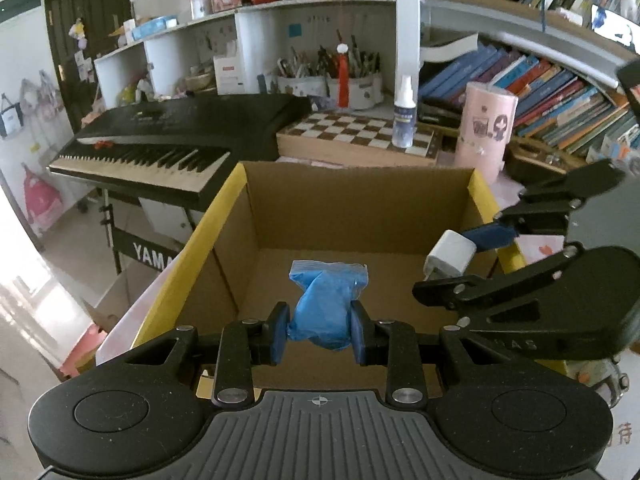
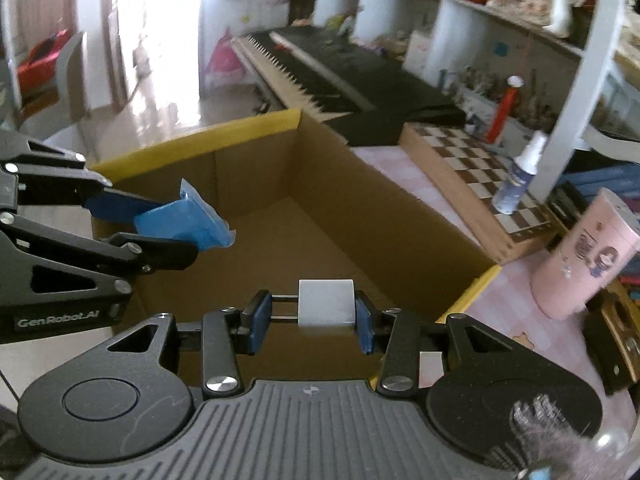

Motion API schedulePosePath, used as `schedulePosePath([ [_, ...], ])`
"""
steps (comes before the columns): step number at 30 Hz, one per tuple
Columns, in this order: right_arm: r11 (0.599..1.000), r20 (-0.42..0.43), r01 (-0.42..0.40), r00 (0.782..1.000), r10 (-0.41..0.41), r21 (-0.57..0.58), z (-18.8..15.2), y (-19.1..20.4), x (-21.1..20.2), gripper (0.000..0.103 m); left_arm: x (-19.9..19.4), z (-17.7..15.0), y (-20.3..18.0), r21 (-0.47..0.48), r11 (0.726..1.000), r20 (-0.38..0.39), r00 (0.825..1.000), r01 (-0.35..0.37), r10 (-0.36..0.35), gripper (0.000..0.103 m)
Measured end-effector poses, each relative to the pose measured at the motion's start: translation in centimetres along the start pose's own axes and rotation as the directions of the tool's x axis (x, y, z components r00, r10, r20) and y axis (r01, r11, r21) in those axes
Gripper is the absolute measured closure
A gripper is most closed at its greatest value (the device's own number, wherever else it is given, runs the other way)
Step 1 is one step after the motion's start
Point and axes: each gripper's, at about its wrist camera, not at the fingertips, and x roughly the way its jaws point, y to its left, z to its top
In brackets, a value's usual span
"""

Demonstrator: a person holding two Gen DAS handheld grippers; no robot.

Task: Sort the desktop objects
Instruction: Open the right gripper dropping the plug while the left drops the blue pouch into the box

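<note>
An open cardboard box with yellow flaps stands in front of me, its inside bare. My left gripper is shut on a small blue plastic packet, held above the box's near part. In the right wrist view that same packet hangs from the left gripper at the left, over the box. My right gripper is shut on a white charger plug above the box's near edge. From the left wrist view the plug shows at the box's right wall, pinched by the right gripper.
Behind the box lie a wooden chessboard with a spray bottle on it and a black keyboard on a stand. A pink cylinder tin stands right of the box. Shelves with books and pen pots fill the back.
</note>
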Motion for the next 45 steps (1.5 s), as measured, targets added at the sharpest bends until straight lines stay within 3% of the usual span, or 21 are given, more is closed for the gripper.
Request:
schedulePosePath([
  [12,0.975,-0.120,-0.084,0.991,0.060,-0.205,0.6,-0.2,3.1,0.062,1.5,0.3,-1.2,0.018,1.000,-0.051,0.999,-0.016,0.017,0.073],
  [27,0.933,-0.226,-0.172,0.969,0.102,-0.316,0.2,0.1,5.9,0.062,2.4,0.0,-2.0,0.037,0.999,-0.096,0.995,-0.009,0.013,0.073],
  [37,0.928,-0.237,-0.194,0.964,0.120,-0.319,0.4,-0.2,6.7,0.062,2.6,0.1,-2.1,0.039,0.999,-0.099,0.995,-0.014,0.017,0.072],
  [40,0.932,-0.226,-0.185,0.967,0.116,-0.312,0.3,-0.3,6.5,0.062,2.2,0.3,-1.9,0.018,1.000,-0.080,0.997,-0.014,0.015,0.070],
  [45,0.943,-0.187,-0.146,0.978,0.092,-0.300,0.4,-0.7,5.8,0.058,1.4,0.5,-1.5,-0.005,1.000,-0.035,0.999,-0.028,0.028,0.051],
])
